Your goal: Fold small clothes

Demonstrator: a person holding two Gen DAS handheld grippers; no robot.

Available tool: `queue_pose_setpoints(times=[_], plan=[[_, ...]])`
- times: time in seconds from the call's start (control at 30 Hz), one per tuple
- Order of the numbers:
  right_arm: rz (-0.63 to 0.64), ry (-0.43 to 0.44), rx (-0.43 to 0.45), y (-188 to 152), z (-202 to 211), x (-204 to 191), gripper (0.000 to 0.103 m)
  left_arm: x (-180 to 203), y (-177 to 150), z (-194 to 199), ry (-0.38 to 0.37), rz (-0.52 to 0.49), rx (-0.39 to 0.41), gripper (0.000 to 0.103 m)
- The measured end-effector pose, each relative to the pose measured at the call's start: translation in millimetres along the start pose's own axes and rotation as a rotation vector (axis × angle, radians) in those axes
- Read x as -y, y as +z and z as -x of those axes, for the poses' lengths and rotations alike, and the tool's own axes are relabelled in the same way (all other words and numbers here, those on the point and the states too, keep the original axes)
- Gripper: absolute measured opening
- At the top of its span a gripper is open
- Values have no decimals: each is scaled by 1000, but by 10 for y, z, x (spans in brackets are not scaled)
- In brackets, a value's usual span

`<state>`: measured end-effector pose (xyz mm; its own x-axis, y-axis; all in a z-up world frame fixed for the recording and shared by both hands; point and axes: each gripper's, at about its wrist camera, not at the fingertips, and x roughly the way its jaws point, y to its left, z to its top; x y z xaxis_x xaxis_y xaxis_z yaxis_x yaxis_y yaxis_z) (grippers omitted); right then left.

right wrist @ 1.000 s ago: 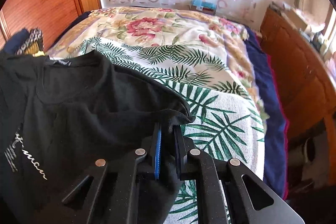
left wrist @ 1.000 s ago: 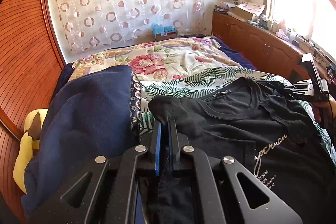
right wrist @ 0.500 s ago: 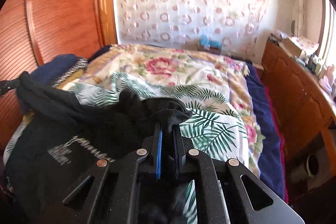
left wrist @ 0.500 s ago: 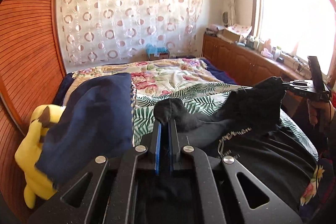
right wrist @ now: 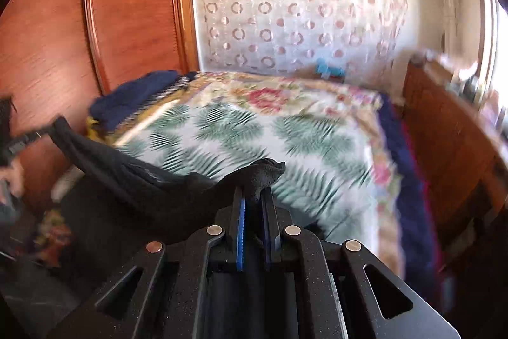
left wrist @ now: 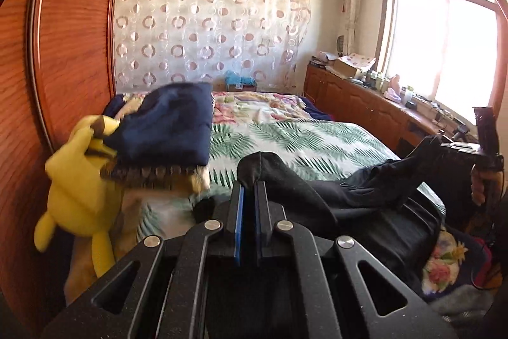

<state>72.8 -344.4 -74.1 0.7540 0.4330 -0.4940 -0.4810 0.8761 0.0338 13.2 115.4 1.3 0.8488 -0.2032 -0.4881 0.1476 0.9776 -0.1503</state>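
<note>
A black T-shirt (left wrist: 374,199) hangs stretched between both grippers above the near end of the bed. My left gripper (left wrist: 248,189) is shut on one bunched corner of it, which pokes up between the blue pads. The right gripper (right wrist: 254,196) is shut on the other corner, and the black T-shirt (right wrist: 133,180) sags away to the left. In the left wrist view the right gripper (left wrist: 444,145) shows at the far right, held by a hand (left wrist: 479,183). In the right wrist view the left gripper (right wrist: 38,132) shows blurred at the far left.
A bed (left wrist: 301,136) with a palm-leaf and floral cover fills the middle. A folded navy blanket (left wrist: 168,129) and a yellow plush toy (left wrist: 79,180) sit at its left edge by a wooden wardrobe (left wrist: 70,53). A cluttered wooden cabinet (left wrist: 365,97) runs under the window on the right.
Both grippers have pulled back toward the foot of the bed, dragging the black T-shirt off the cover. The shirt now hangs between them instead of lying flat.
</note>
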Motion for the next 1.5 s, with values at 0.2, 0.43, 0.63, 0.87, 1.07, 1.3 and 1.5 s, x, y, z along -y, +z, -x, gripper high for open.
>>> queue_pose_setpoints(times=[0.2,0.43,0.63,0.87,1.07,1.3,1.5], plan=[[-31,10,-9,-362,455,-50,9,-49,-351,152,33,31,-49,7],[-74,-33,-91,-740,606,-21,9,-240,-760,-105,77,52,-162,7],[-89,-46,-152,-917,621,-67,9,-265,-989,-180,75,58,-210,7],[-75,-59,-168,-782,501,-58,9,-241,-983,-197,68,49,-220,22],[-50,-86,-175,-750,325,-153,15,-214,-909,-100,50,35,-179,47],[-40,-117,-113,-661,530,-168,23,-150,-760,-41,50,8,-115,82],[-13,-138,-60,-580,519,-170,46,-115,-593,-168,79,-15,-89,82]])
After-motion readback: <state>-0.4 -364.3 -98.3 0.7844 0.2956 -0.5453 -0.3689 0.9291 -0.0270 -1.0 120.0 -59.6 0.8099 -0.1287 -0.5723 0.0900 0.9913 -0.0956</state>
